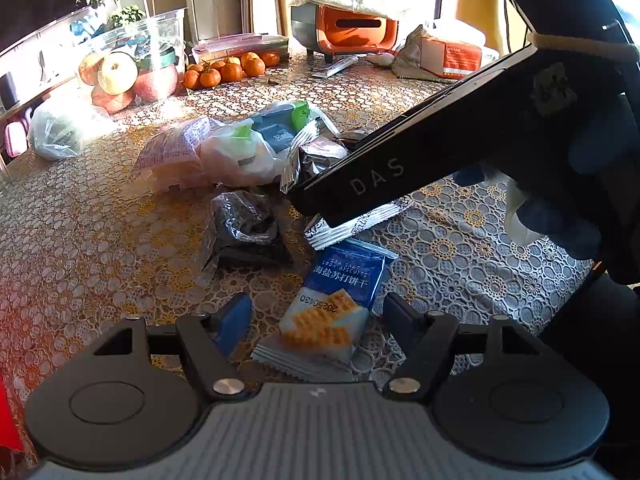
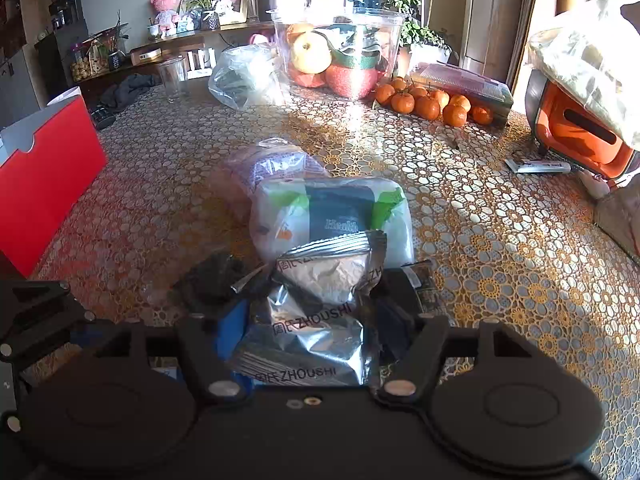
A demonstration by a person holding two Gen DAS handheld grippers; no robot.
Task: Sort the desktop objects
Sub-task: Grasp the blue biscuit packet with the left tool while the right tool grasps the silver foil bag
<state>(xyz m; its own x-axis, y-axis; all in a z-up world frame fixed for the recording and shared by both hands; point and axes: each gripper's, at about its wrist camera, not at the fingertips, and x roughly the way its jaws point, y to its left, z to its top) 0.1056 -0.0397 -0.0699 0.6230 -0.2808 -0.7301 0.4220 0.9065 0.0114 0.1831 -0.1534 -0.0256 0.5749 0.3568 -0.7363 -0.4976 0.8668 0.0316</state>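
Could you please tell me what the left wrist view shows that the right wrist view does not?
Only the left wrist view shows the blue soda-biscuit packet between the left tongs. Only the right wrist view shows the red box and the silver foil ZHOUSHI packet between the right tongs. Both show the orange tangerines.

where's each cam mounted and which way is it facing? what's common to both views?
Left wrist: sits on the left tool, angled down at the table; blue biscuit packet between its fingers; right tool's body crosses the upper right.
Right wrist: sits on the right tool, angled down; silver ZHOUSHI packet between its fingers; part of the other tool at the left edge.
Shared: green-white bag, tangerines, clear fruit tub, orange appliance.
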